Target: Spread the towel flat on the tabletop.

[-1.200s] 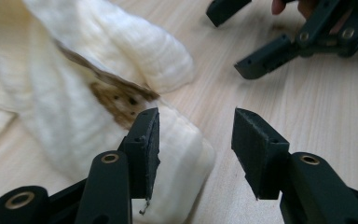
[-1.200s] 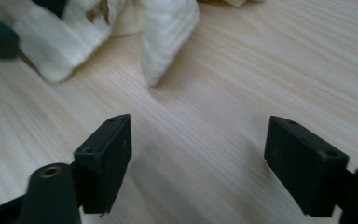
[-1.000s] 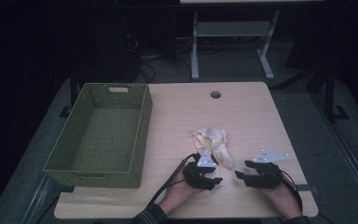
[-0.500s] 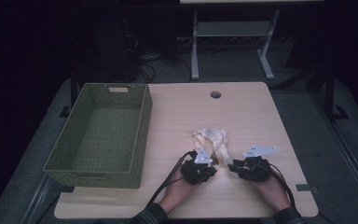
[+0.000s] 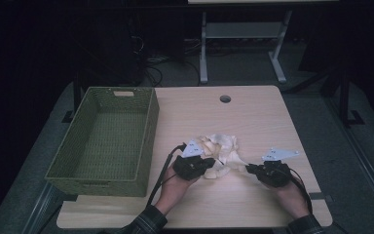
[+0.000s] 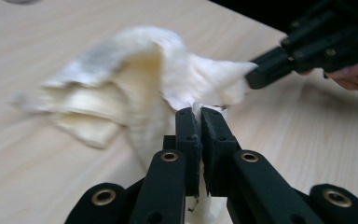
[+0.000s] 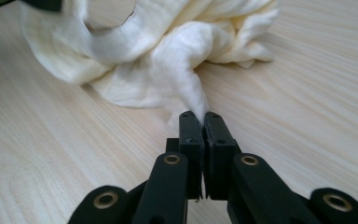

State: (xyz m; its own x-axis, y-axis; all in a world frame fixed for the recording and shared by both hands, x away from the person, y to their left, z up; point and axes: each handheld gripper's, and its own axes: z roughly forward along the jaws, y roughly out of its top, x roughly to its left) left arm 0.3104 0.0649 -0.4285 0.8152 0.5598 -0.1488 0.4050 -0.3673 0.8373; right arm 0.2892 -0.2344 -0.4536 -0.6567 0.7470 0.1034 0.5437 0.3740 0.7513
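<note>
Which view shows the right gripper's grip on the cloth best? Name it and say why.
The right gripper view: its jaws stand shut on a twisted tip of the cloth, close and sharp. The left gripper view shows that gripper blurred at the cloth's edge; the high view shows it small and dim.

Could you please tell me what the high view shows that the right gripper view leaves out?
The high view takes in the green basket, empty and left of the cloth, the table's cable hole, and both hands with the left hand-held gripper. The right gripper view shows its jaws pinched on a twisted corner. Both show the cream cloth on the table and the right hand-held gripper.
</note>
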